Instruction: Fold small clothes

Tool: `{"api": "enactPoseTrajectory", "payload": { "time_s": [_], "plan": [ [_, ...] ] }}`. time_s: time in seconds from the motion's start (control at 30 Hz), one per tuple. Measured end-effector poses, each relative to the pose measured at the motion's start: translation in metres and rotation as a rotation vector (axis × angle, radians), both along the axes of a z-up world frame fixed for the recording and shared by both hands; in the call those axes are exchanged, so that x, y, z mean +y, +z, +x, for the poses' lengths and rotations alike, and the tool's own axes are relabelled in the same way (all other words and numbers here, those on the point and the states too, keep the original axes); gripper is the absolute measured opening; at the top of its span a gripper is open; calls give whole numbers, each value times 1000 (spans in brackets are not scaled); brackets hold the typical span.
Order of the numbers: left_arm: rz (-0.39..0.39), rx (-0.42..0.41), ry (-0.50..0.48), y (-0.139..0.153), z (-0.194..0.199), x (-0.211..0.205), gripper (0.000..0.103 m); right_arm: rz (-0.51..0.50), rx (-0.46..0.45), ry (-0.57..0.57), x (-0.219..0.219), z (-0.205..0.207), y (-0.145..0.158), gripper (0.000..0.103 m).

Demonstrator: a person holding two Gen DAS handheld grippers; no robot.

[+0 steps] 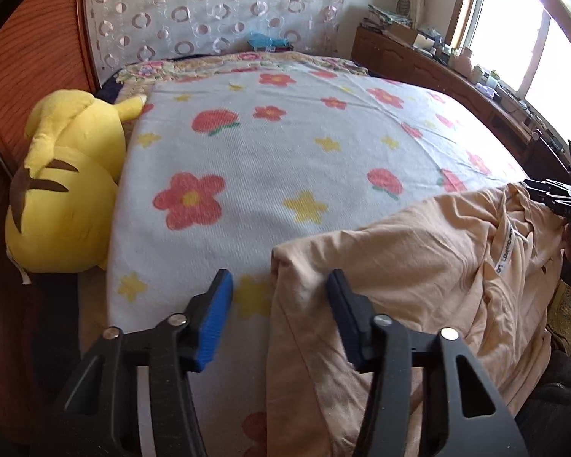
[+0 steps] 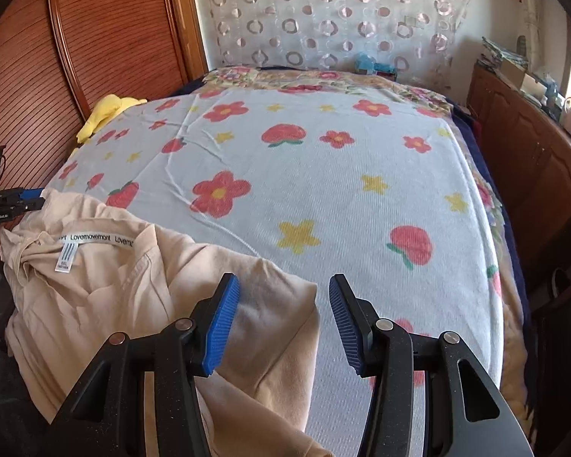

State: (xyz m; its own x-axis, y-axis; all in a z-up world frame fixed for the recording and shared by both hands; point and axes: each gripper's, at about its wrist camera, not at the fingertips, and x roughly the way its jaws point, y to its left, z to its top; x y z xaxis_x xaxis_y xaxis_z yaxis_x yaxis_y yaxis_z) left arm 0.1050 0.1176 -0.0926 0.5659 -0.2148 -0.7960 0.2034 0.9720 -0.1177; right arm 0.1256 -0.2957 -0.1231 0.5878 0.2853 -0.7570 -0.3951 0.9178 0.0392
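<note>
A peach shirt (image 1: 418, 262) lies crumpled at the near edge of the bed; it also shows in the right wrist view (image 2: 133, 285), with its white collar label (image 2: 99, 238) facing up. My left gripper (image 1: 279, 285) is open, its jaws standing on either side of the shirt's left corner. My right gripper (image 2: 284, 291) is open, its jaws on either side of the shirt's right corner. Each gripper also appears at the edge of the other's view, the right one (image 1: 552, 196) and the left one (image 2: 23, 198), both next to the shirt.
The bed carries a white blanket (image 2: 323, 175) with red flowers and yellow stars. A yellow plush toy (image 1: 63, 179) lies at the bed's left edge by a wooden louvred door (image 2: 57, 61). A wooden cabinet (image 2: 533, 152) with clutter runs along the right, under a window (image 1: 521, 38).
</note>
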Motion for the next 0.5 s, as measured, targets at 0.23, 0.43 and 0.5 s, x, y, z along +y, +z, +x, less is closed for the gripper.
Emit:
{"api": "enactPoseTrajectory", "payload": {
  "time_s": [0.23,0.43,0.5],
  "plan": [
    [24,8,-47,6,-1,-12,29,-8,74,56,10,11,-4,51],
    [62,-49,-42,24,-12,-23,5,-25,57,118,21,6,-2,13],
    [54,-100,-48,41,-24,-26,5,-4,28,129,21,-4,5,11]
  ]
}}
